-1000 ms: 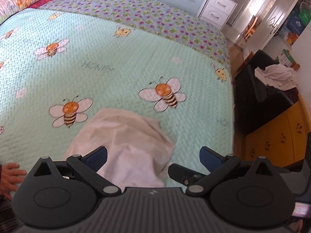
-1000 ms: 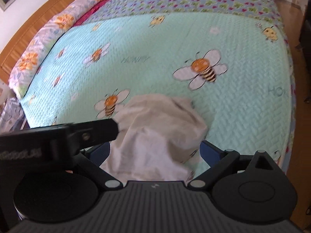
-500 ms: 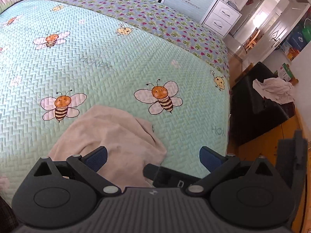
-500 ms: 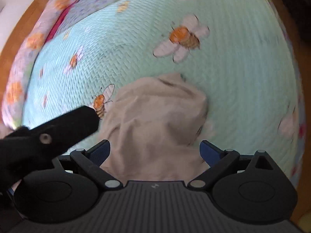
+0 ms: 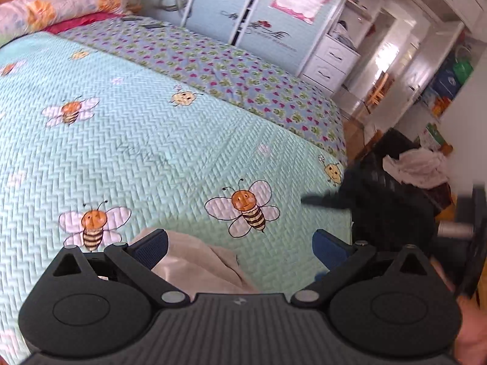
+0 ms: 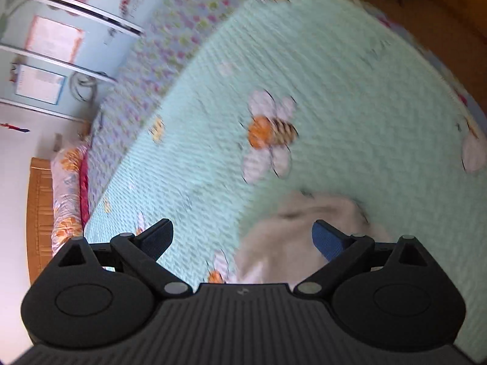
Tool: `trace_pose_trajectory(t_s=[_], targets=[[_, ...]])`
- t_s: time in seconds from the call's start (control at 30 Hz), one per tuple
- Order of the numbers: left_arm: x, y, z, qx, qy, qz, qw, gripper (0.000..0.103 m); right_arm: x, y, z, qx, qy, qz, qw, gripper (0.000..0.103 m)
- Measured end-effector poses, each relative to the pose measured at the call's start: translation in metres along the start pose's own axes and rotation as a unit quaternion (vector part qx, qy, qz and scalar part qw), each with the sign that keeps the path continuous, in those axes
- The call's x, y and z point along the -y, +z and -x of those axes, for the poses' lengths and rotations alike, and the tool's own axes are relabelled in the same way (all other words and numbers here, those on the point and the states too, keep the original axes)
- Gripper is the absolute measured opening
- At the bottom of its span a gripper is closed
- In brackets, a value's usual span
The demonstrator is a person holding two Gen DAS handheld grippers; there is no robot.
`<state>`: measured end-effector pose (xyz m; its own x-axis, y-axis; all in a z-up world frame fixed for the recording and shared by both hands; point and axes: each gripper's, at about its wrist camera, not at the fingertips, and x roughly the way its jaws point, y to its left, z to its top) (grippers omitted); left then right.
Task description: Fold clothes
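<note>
A crumpled beige garment [image 5: 197, 266] lies near the front edge of a mint bee-print bedspread [image 5: 158, 140]. My left gripper [image 5: 240, 245] hovers above it, open and holding nothing; most of the cloth is hidden behind the gripper body. In the tilted, blurred right wrist view the same garment [image 6: 292, 240] sits low and right on the bedspread [image 6: 334, 91]. My right gripper [image 6: 243, 235] is open and holds nothing. At the right of the left wrist view the other gripper appears as a dark blurred shape [image 5: 331, 199].
A floral pillow [image 5: 57, 6] and wooden headboard stand at the bed's far end. Blue wardrobe doors [image 5: 237, 9] and white drawers [image 5: 331, 60] line the far wall. A dark seat [image 5: 395, 188] with white clothes [image 5: 417, 167] stands beside the bed's right edge.
Both grippers have lifted and swung away from the garment, so it now sits lower in each view. The right wrist view has rolled sideways and blurred. Both stay open.
</note>
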<state>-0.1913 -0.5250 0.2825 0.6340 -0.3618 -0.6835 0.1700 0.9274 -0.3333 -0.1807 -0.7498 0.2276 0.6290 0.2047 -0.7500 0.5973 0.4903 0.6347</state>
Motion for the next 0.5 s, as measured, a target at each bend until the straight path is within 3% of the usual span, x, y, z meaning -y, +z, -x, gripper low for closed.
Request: trace_pose_trajectory(t_s=[0.07, 0.23, 0.5], targets=[[0.008, 0.001, 0.002, 0.002, -0.001, -0.036, 0.9993, 0.103, -0.013, 0.002, 0.003, 0.019, -0.008, 0.009, 1.000, 0.097], [0.012, 0.008, 0.002, 0.004, 0.007, -0.079, 0.9969, 0.103, -0.010, 0.006, 0.001, 0.002, -0.014, -0.044, 0.999, 0.097], [0.010, 0.011, 0.013, -0.002, 0.005, -0.085, 0.9963, 0.103, -0.019, 0.000, 0.002, -0.027, -0.011, -0.042, 0.999, 0.097]])
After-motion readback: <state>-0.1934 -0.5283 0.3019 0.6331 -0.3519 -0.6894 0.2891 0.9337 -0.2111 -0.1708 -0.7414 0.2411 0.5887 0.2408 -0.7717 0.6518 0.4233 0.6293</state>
